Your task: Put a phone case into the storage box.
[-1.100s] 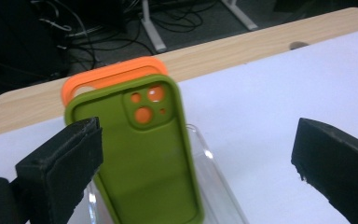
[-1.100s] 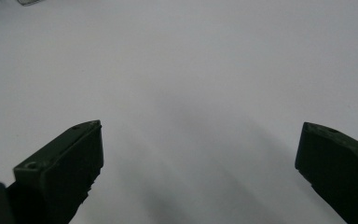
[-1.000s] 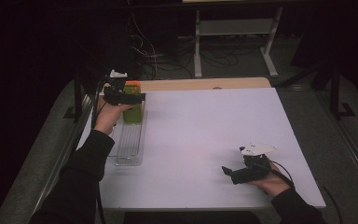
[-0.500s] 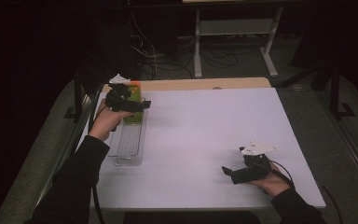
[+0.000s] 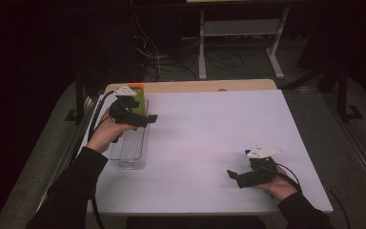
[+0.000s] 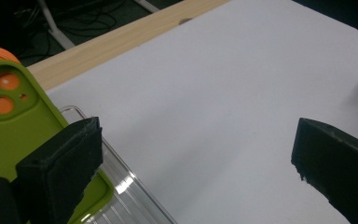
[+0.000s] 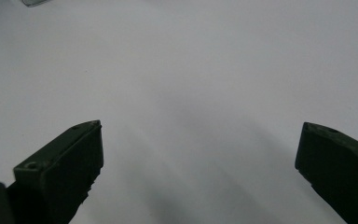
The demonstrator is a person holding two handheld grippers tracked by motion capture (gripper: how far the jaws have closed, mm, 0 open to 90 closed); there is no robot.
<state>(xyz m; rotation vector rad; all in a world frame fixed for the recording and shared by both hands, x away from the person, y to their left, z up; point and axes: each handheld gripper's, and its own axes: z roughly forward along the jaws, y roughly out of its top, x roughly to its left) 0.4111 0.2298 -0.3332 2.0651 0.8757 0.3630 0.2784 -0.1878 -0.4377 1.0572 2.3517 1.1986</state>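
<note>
Wide bare desk (image 5: pixel 209 138) ahead of both tools, far wooden edge beyond. Left tool (image 6: pixel 196 154) spread wide, gripping nothing, poised over clear tray (image 5: pixel 132 148); green phone case (image 6: pixel 14 135) just beside its left jaw. Right tool (image 7: pixel 198 163) wide apart, holding nothing.

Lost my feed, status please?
Left gripper open above clear tray. Right gripper open, idle over white table. Green phone case in tray, ungripped.

Lab: dark room, floor cables (image 5: pixel 167 67), metal stand (image 5: pixel 240 33).
</note>
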